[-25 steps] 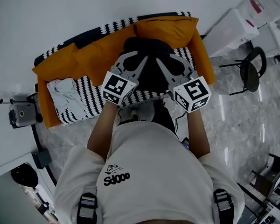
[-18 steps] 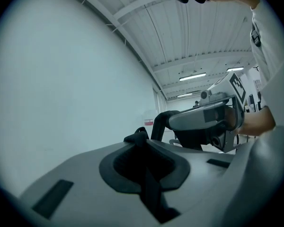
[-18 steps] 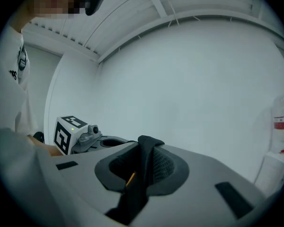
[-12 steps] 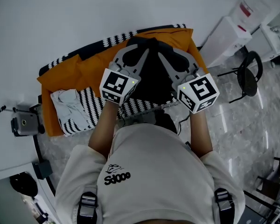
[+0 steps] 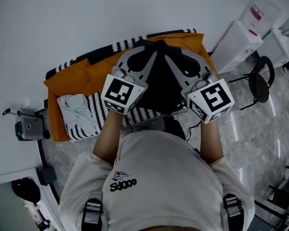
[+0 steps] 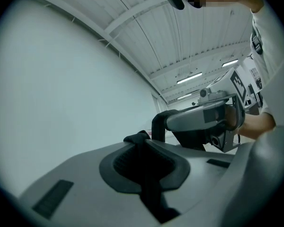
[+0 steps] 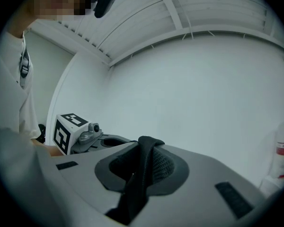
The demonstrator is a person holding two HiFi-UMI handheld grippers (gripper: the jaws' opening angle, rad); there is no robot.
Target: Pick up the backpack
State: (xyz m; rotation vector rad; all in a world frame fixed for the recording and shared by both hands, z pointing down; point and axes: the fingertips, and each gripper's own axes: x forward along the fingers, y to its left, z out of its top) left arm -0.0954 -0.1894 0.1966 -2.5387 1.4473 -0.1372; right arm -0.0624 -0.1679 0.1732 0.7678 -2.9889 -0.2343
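Above the sofa [image 5: 82, 76], both grippers [image 5: 145, 52] [image 5: 168, 54] clamp the backpack [image 5: 161, 88].

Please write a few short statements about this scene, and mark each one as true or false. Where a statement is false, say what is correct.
1. The left gripper is shut on a black strap. True.
2. The right gripper is open and empty. False: it is shut on a second strap.
3. The backpack is orange. False: it is black; the blanket is orange.
4. A pale garment lies at the left of the striped cover in the head view. True.
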